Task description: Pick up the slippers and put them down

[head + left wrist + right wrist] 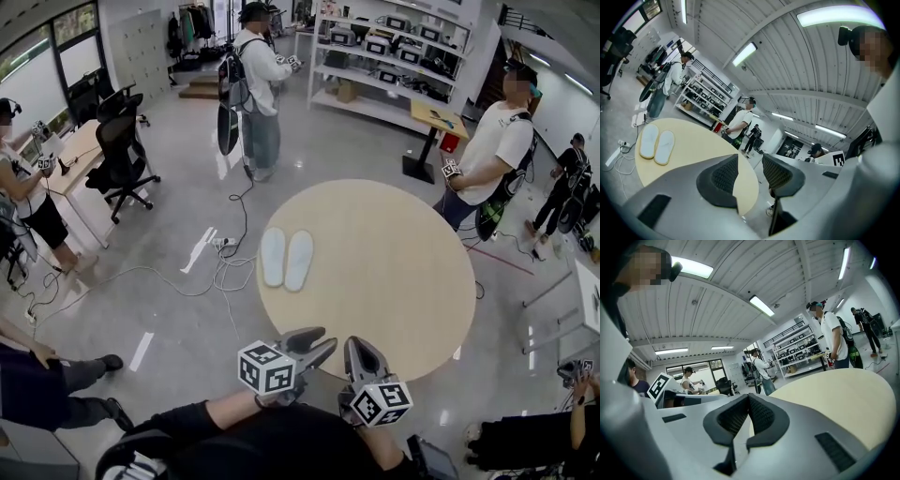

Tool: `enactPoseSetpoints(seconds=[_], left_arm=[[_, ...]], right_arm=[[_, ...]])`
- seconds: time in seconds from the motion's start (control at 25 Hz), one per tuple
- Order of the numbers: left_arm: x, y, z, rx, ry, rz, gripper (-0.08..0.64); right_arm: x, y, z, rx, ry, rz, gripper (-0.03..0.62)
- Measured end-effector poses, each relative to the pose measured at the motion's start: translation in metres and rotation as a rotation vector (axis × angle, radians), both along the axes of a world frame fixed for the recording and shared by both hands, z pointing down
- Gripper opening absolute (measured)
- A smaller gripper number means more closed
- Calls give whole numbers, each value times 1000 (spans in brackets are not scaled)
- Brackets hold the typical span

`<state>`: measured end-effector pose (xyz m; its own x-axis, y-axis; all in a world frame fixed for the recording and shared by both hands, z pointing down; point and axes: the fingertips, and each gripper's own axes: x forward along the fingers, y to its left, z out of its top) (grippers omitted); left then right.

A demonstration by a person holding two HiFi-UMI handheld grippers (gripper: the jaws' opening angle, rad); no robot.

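In the left gripper view my left tool (750, 157) covers the near part of the bench (693, 140); only a sliver shows between the jaws. In the right gripper view my right tool (748, 399) blocks the bench's left side. Head view: my arms cut off at the bottom edge, a person (56, 389) lower left cropped by the frame. Items on the shelf (380, 58) too small to tell. No surface detail readable on the slippers (286, 258).
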<state>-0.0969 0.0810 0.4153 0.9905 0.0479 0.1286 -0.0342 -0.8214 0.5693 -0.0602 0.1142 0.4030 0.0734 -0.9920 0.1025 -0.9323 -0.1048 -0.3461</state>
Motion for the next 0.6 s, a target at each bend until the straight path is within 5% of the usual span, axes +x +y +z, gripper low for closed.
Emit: enactPoseSetpoints(seconds=[0.6], left_arm=[[3,-9,5,-12,-15,-40,181]], right_arm=[[8,-5,5,8,-15,-18,15]])
